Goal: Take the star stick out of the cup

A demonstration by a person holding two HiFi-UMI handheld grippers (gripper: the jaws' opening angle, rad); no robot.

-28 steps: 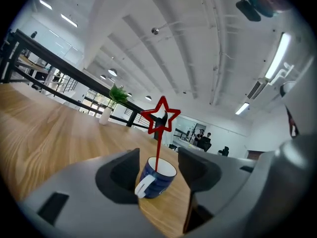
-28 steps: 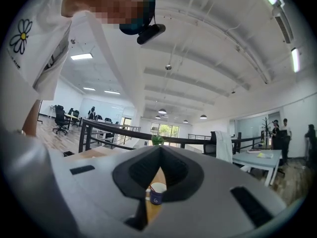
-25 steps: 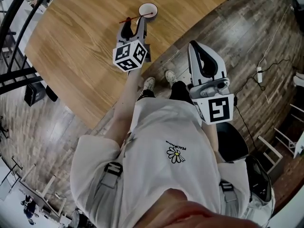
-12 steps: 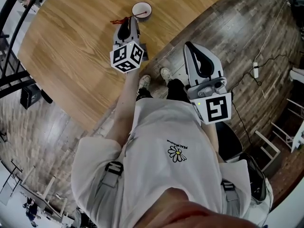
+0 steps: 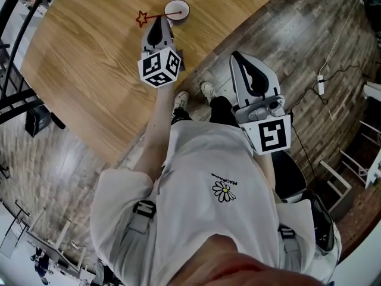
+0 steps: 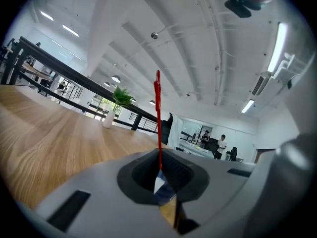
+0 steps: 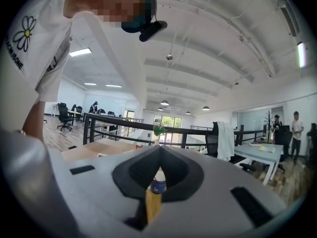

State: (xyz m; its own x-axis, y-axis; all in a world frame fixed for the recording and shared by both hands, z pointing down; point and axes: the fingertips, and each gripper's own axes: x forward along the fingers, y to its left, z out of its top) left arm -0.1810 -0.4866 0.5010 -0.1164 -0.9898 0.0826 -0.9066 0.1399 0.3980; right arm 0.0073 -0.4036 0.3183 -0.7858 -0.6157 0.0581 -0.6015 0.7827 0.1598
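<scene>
Star stick (image 5: 156,16) pinched near mid-length by the left gripper (image 5: 159,24), whose fingers are pressed fully together on the thin red shaft. In the left gripper view the shaft (image 6: 158,123) rises straight out from between the closed fingers (image 6: 148,158), with the star seen edge-on at its top. In the head view the star projects to the left of the fingers, while the opposite end of the shaft reaches right of them and overlaps the mouth of the cup (image 5: 188,11), which stands just beyond the fingertips.

Progress, as judged: the grasp is made; the withdrawal appears unfinished, since the shaft's far end seems to lie over or inside the cup rim. Remaining: draw the stick clear of the rim.

Clearance: the worktop (image 5: 89,58) is bare to the left of and beyond the fingers, giving free room for a pull toward the star side; its near edge runs behind the fingers, toward the person. The right gripper (image 5: 241,58) is held well apart over the floor, fingers together and empty (image 7: 157,170).
</scene>
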